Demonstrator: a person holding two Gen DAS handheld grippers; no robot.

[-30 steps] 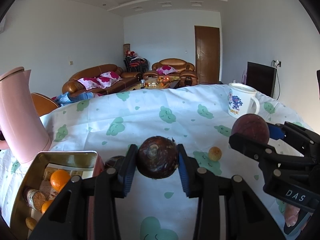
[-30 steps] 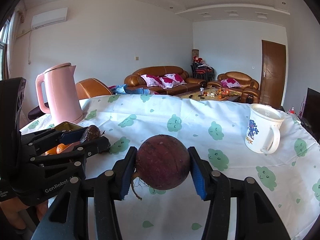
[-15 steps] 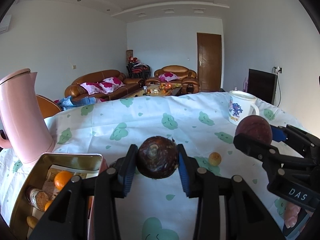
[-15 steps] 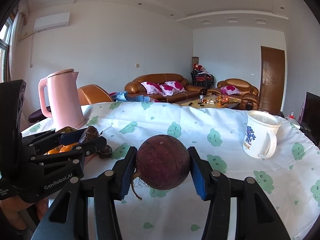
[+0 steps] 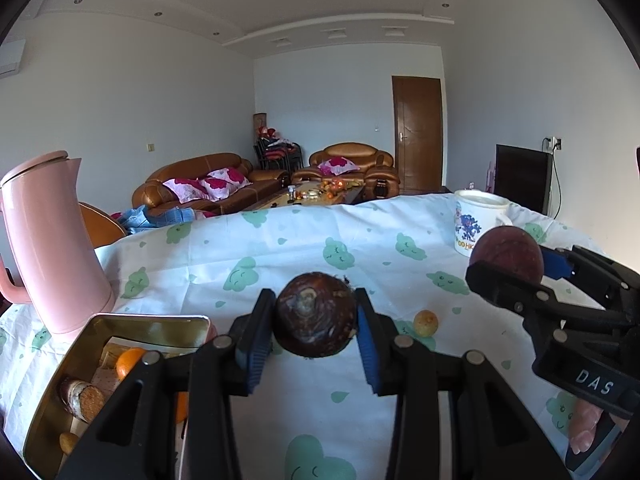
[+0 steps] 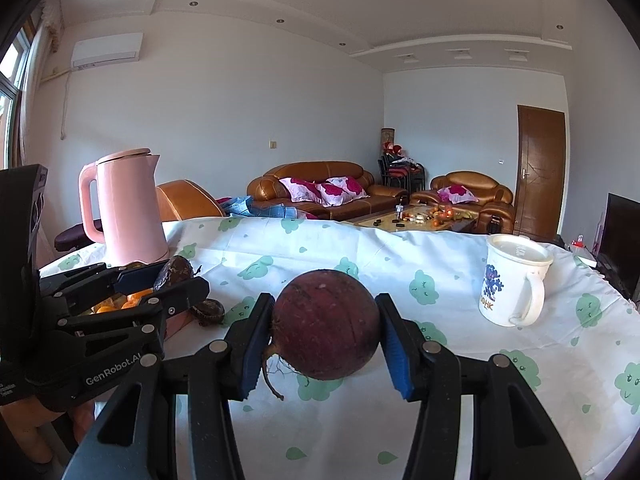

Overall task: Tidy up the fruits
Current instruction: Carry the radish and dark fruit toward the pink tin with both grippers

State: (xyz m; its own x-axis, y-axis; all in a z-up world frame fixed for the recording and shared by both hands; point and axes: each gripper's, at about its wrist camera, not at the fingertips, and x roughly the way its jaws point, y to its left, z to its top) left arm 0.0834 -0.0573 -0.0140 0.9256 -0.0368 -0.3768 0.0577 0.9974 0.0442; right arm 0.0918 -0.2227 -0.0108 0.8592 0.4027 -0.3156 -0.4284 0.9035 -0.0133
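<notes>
White cloud-printed cloth covers the tabletop [image 5: 304,240]. Left view: the left tool [image 5: 316,322] clenches a dark, rough, round taro-like fruit [image 5: 315,320] at centre; a gold metal tin [image 5: 86,340] lies lower left. Right view: the right tool [image 6: 326,338] grips a smooth maroon beet [image 6: 326,324] with hairy root. Both grips unchanged; the views have tipped slightly upward.

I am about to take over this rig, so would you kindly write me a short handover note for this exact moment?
Left gripper: shut on a dark brown round fruit, held above the tablecloth.
Right gripper: shut on a reddish-purple round fruit, also off the table.
Tin box, near left: already holds oranges and other pieces.
Left to do: place both held fruits; a small yellow fruit lies loose on the cloth.
</notes>
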